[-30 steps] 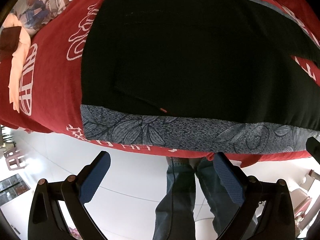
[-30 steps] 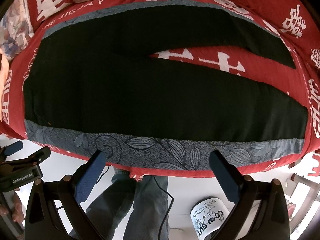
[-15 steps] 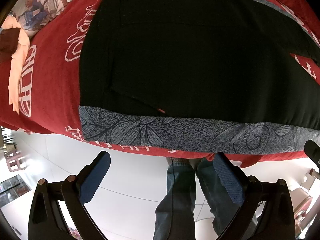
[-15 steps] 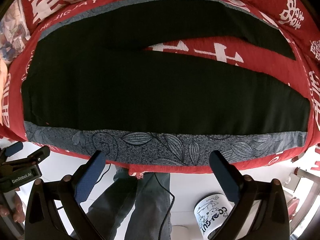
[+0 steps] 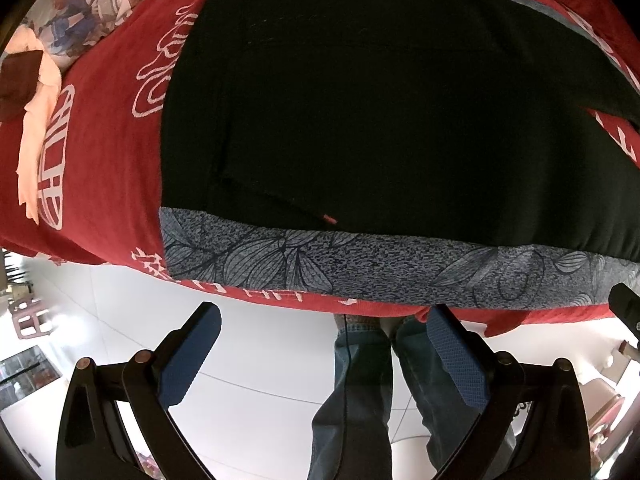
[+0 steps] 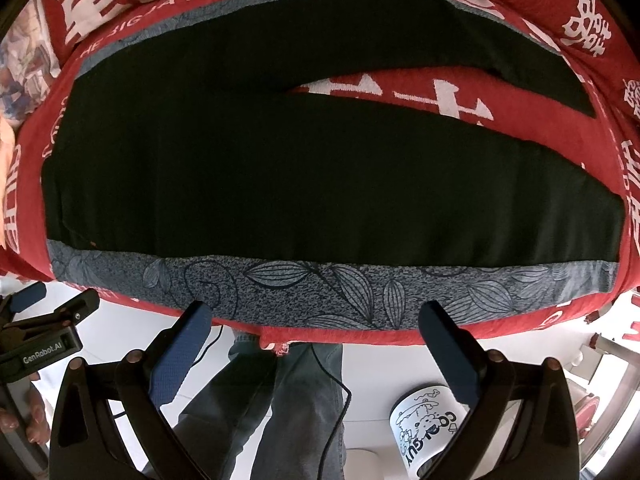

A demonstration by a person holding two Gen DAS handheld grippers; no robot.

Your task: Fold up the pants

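Lying flat and unfolded, pants (image 6: 304,168); both grippers (image 5: 324,334) (image 6: 316,330) are hovering with jaws spread, empty; every fold remaining.

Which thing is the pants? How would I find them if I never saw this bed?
Look at the big red blanket with white letters covering the bed. On it lies a grey mat with leaf drawings, and spread flat on that mat are the black pants. They are the only plain black thing there, and they split into two long legs with red blanket showing between them.
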